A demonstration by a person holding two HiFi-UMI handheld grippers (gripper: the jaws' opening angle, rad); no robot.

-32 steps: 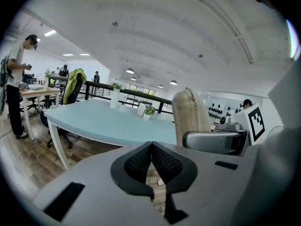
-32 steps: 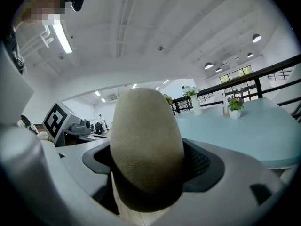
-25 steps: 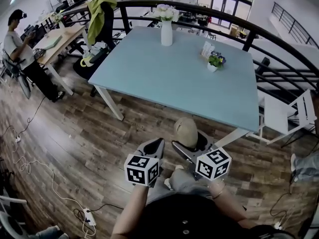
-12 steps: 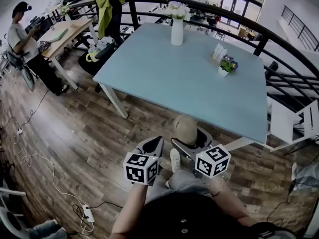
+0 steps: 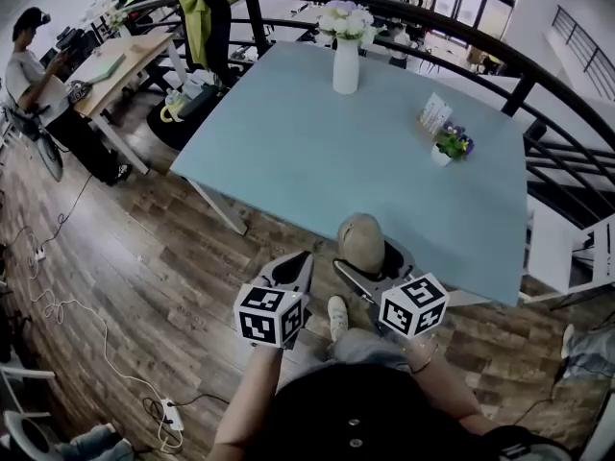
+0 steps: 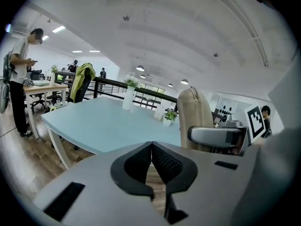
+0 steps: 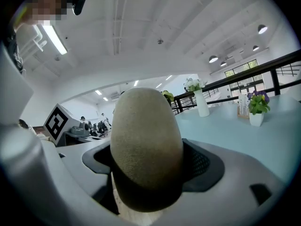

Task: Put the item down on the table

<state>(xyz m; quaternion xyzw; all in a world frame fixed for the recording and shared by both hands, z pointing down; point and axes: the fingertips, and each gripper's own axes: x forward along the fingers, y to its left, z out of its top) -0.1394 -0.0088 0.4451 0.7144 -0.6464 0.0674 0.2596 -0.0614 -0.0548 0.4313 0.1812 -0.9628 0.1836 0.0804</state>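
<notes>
Seen from the person's head, looking steeply down, two hand-held grippers reach forward over a dark wood-plank floor (image 5: 144,257) toward a pale blue rectangular table (image 5: 317,152). The right gripper (image 5: 373,265) has its jaws spread partway and pressed against both sides of a tan, rounded, fabric-looking item (image 5: 360,240), which stands upright between the dark pads and rises above them. The left gripper (image 5: 300,263) holds nothing; its own view shows the two ridged pads meeting at the tips. The tan item sits at the near edge of the table, just beside the rim, and does not appear to rest on the surface. Far across the table stand a white vase of white flowers (image 5: 346,60) and a small potted plant with purple blooms (image 5: 448,147), both well apart from the grippers. The carry looks close to done and the set-down not yet begun. The next move likely calls for reaching further in over the bare tabletop, lowering until the item's base rests flat, then parting the jaws.
</notes>
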